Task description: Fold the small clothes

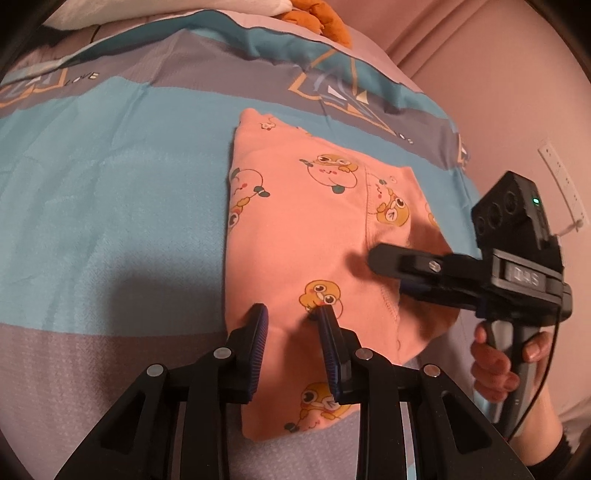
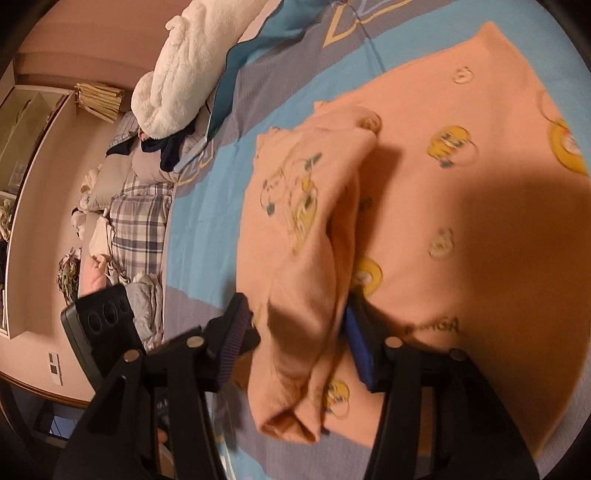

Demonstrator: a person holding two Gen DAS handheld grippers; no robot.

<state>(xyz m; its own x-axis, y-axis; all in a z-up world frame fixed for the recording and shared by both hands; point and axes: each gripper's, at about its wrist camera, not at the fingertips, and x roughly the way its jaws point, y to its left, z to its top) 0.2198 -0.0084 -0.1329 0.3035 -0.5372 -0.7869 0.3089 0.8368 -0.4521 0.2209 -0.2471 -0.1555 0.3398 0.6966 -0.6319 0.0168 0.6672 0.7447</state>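
Observation:
A pink child's garment [image 1: 295, 221] printed with yellow cartoon figures lies folded on the bed sheet [image 1: 110, 184]. My left gripper [image 1: 291, 314] points down at its near part; one finger sits at the left edge, the other on the cloth, and flat fabric shows in the gap. My right gripper [image 1: 376, 256], held by a hand [image 1: 495, 362], reaches in from the right over the garment's right side. In the right wrist view a raised fold [image 2: 306, 240] of the garment [image 2: 461, 166] runs between the right gripper's [image 2: 295, 317] fingers. The left pad stands slightly off the fold.
The blue and grey sheet spreads wide to the left. An orange plush toy [image 1: 317, 18] lies at the head of the bed. A white fluffy blanket [image 2: 177, 74] and a heap of plaid bedding [image 2: 140, 221] sit along the bed's far edge. A pink wall [image 1: 517, 74] stands close on the right.

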